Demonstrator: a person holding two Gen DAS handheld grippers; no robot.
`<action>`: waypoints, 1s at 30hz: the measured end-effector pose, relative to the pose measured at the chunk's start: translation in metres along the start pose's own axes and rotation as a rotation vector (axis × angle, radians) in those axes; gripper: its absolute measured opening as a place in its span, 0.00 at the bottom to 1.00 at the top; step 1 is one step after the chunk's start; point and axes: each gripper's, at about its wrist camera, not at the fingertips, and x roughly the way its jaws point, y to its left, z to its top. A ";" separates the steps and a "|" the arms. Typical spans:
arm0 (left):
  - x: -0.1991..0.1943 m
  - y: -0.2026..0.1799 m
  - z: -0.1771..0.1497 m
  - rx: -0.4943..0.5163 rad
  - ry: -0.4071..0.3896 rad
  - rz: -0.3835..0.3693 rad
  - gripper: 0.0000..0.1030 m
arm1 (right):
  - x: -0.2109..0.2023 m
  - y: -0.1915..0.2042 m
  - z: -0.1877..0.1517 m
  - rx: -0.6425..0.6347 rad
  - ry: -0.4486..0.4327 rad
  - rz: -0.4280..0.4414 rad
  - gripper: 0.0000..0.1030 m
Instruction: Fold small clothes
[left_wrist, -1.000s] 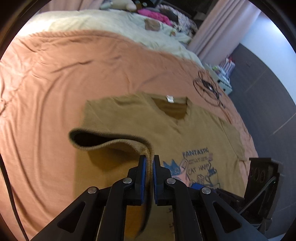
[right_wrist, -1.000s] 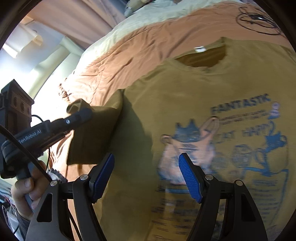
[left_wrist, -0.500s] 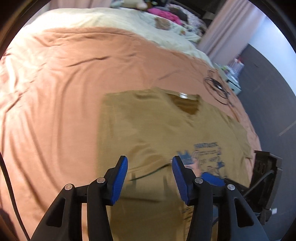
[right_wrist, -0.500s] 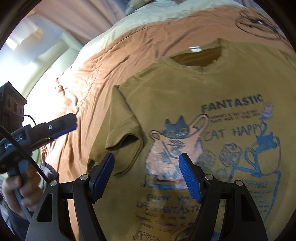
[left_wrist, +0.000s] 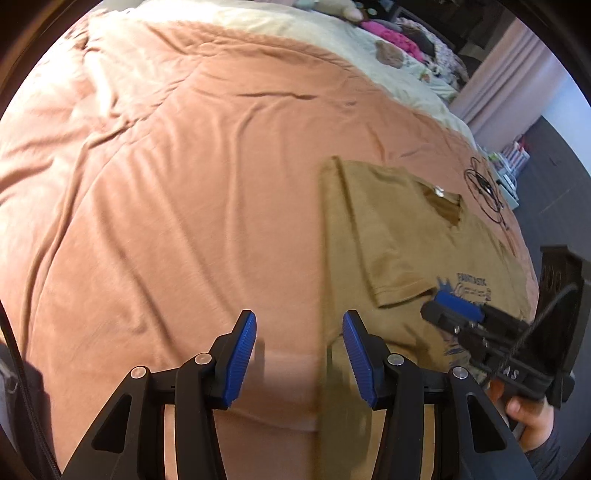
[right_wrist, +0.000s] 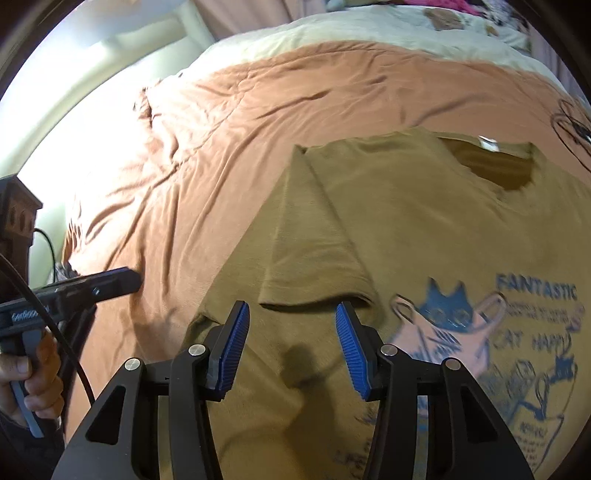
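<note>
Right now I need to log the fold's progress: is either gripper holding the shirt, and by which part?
Nothing is held. The left gripper is open over the bedspread; the right gripper is closing above the T-shirt, pads not yet pressing.

Wrinkled salmon-orange bedspread (left_wrist: 192, 206) seen spread across bed. Cream quilt (left_wrist: 280, 33) laid beyond its far edge. Bright pink garment heap (left_wrist: 391, 37) and brown soft lump (left_wrist: 389, 55) seen on cream quilt near far right corner. Black line drawing (left_wrist: 484, 188) printed on bedspread near right edge. Pale pink curtain (left_wrist: 506, 70) hung past far right corner; dark floor (left_wrist: 554, 173) alongside right edge.
</note>
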 end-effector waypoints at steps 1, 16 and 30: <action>0.000 0.006 -0.003 -0.010 0.002 0.005 0.50 | 0.005 0.001 0.003 -0.007 0.008 -0.001 0.45; 0.010 0.033 -0.023 -0.057 0.021 -0.004 0.50 | 0.048 0.002 0.033 -0.047 0.057 -0.077 0.00; 0.032 -0.009 -0.006 0.012 0.033 -0.017 0.50 | -0.007 -0.081 0.044 0.168 -0.076 -0.193 0.02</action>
